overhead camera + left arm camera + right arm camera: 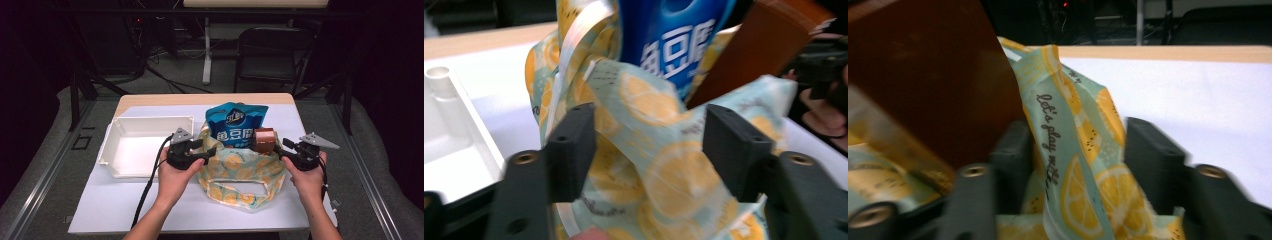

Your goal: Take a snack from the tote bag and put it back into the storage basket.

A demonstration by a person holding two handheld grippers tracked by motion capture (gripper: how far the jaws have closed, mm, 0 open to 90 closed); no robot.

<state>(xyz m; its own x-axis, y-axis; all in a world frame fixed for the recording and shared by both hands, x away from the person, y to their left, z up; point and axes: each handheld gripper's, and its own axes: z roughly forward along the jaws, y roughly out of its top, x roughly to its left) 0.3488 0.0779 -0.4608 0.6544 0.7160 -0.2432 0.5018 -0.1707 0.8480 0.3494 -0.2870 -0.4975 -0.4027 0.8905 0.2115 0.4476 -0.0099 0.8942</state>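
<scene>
High view | white tray left of lemon-print bag | blue pouch, brown box inside | both jaws open around bag cloth

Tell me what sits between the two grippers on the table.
In the high view, the lemon-print bag lies between the left gripper and right gripper, holding a blue snack pouch and a brown box.

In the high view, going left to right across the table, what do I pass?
White rectangular plastic tray → left hand-held gripper → blue glossy snack pouch → brown box → right hand-held gripper.
</scene>
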